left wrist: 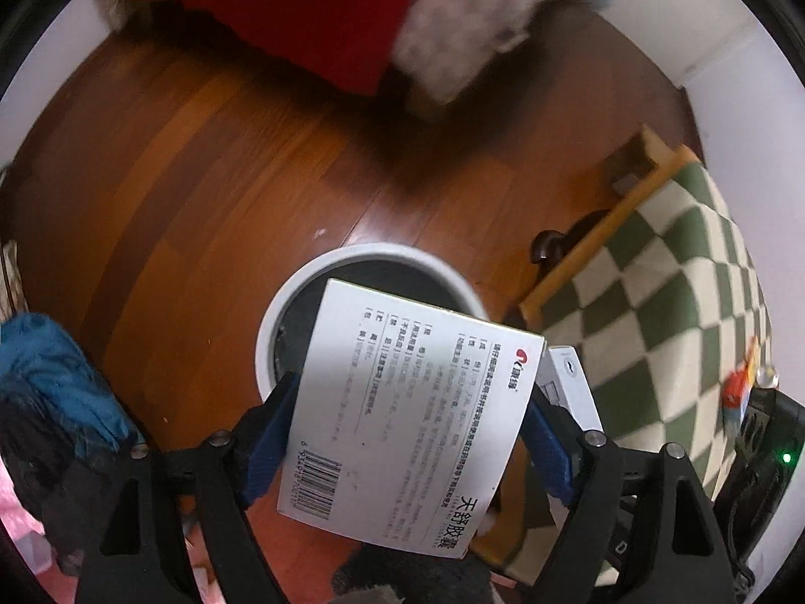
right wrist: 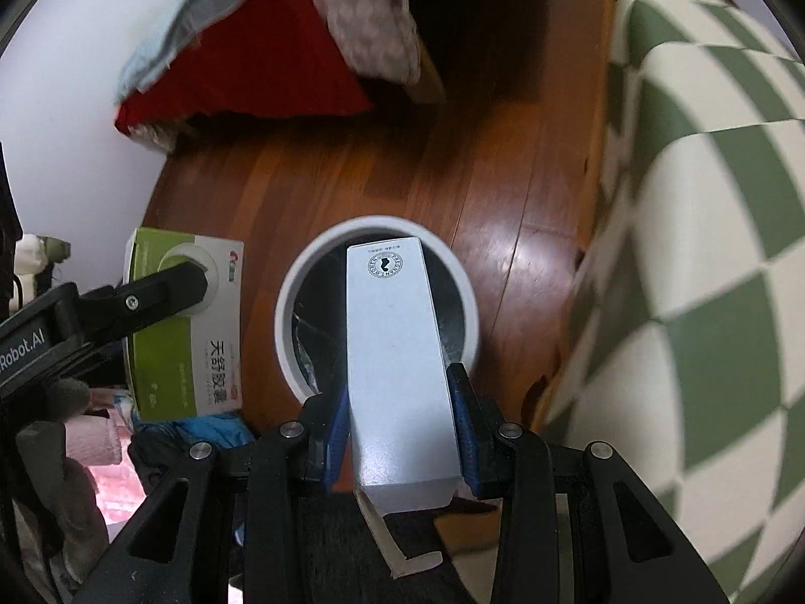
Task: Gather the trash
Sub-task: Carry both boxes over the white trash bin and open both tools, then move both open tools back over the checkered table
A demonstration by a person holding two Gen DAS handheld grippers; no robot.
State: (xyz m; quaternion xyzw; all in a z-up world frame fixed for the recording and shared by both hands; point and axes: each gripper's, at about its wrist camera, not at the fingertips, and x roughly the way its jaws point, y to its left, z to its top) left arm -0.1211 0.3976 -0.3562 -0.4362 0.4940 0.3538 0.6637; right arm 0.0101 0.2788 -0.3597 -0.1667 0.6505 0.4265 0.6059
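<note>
A white round trash bin (left wrist: 382, 251) with a dark liner stands on the wooden floor, below both grippers. My left gripper (left wrist: 412, 385) is shut on a flat medicine box (left wrist: 402, 418); its blue pads sit against the box's two side edges and the printed white back faces the camera. In the right wrist view this green-and-white medicine box (right wrist: 176, 367) hangs left of the bin (right wrist: 302, 272). My right gripper (right wrist: 400, 382) is shut on a tall white carton (right wrist: 397, 352), which points down over the bin's mouth. That white carton (left wrist: 573, 387) also shows beside the medicine box.
A green-and-cream checked cover (left wrist: 654, 302) (right wrist: 704, 201) lies right of the bin. Red fabric (left wrist: 302, 15) (right wrist: 261, 75) and grey cloth hang beyond the bin. Blue cloth (left wrist: 45, 367) and pink cloth lie at the left. A dark device with a green light (left wrist: 770, 453) sits at the far right.
</note>
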